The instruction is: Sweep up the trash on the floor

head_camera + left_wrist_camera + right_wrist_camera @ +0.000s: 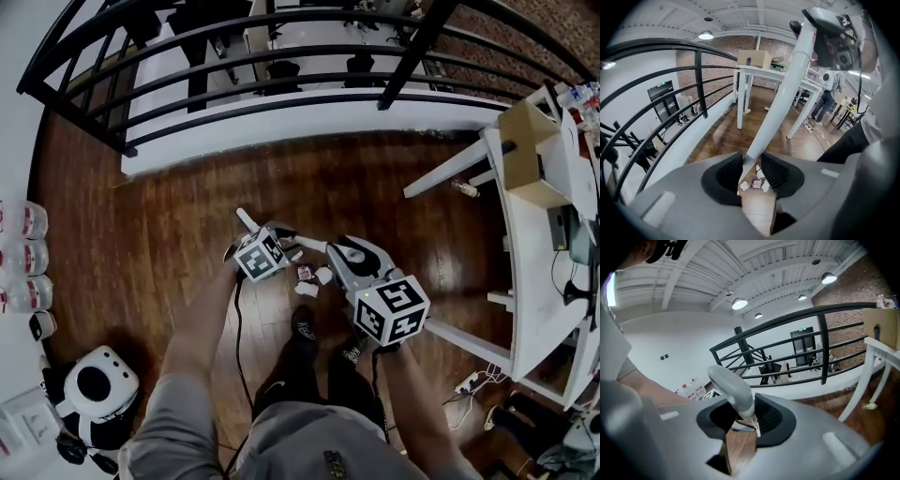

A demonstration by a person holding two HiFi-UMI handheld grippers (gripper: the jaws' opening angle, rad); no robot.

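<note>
Trash (310,277): a few white crumpled bits and one small purple wrapper. It lies on the floor between the two grippers, just beyond the person's shoes (304,325).

- Wooden floor (178,216): dark glossy boards. The head view shows most of it, while each gripper view shows only a sliver.
- Black railing (234,70) on a white base runs across the far side. The right gripper view looks level at it and up to ceiling lamps, which the head view never shows.
- White table (534,281) stands at right with a cardboard box (528,155) on top, partly cut off by the frame edge. The left gripper view shows its legs and a person standing well beyond it, too small to detail.
- Left gripper (751,169): fingers are fairly wide around a long white handle (783,98) that rises up and right. The handle sits against the left pad. A slit at the right pad shows the trash on the boards below, so contact on that side is hard to judge. The gripper body hides the handle's lower end.
- Right gripper (746,417): fingers are narrower, clamped on a rounded grey handle (731,385). A thin pale edge under it can't be made out.
- The head view shows both marker cubes, but it doesn't show either pair of pads clearly.
</note>
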